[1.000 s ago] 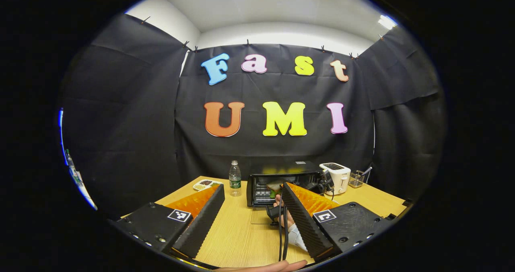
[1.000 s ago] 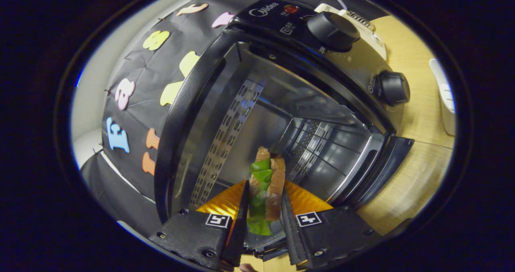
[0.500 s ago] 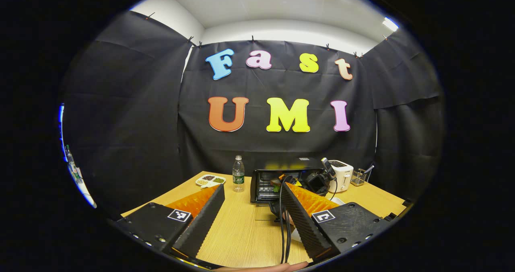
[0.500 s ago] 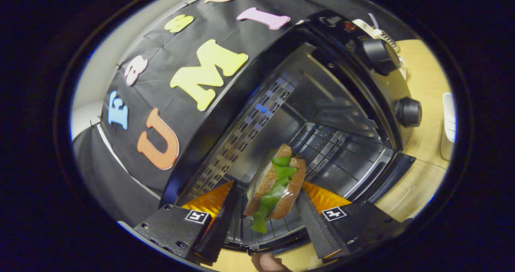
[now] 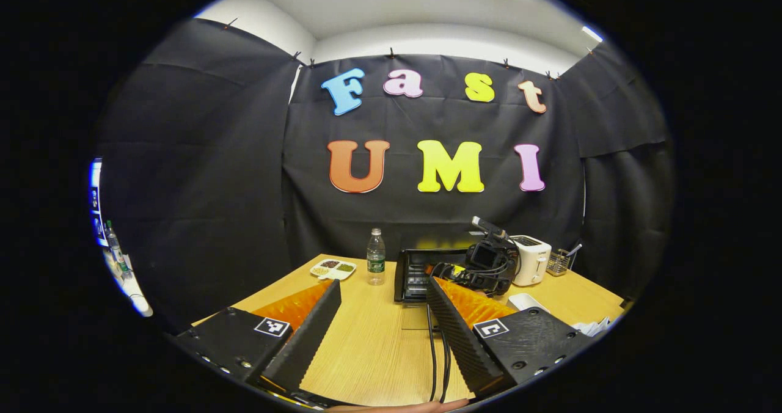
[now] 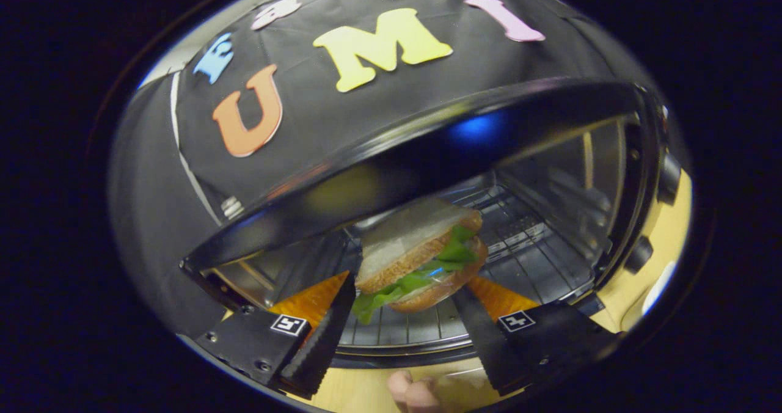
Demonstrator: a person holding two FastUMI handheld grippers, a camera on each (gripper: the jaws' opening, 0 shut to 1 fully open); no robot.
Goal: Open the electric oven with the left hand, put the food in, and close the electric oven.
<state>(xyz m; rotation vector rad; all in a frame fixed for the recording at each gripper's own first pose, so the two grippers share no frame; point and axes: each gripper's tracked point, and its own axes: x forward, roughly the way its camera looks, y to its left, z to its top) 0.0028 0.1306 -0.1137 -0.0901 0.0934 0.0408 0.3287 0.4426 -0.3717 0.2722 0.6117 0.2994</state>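
my right gripper [image 6: 403,315] has its jaws spread, the sandwich [image 6: 421,257] between them over the oven [image 6: 427,150] rack; i can't tell whether they touch it. it looks soft and light, best held by the bread edges. my left gripper [image 5: 376,333] is wide open, empty, well back from the oven.
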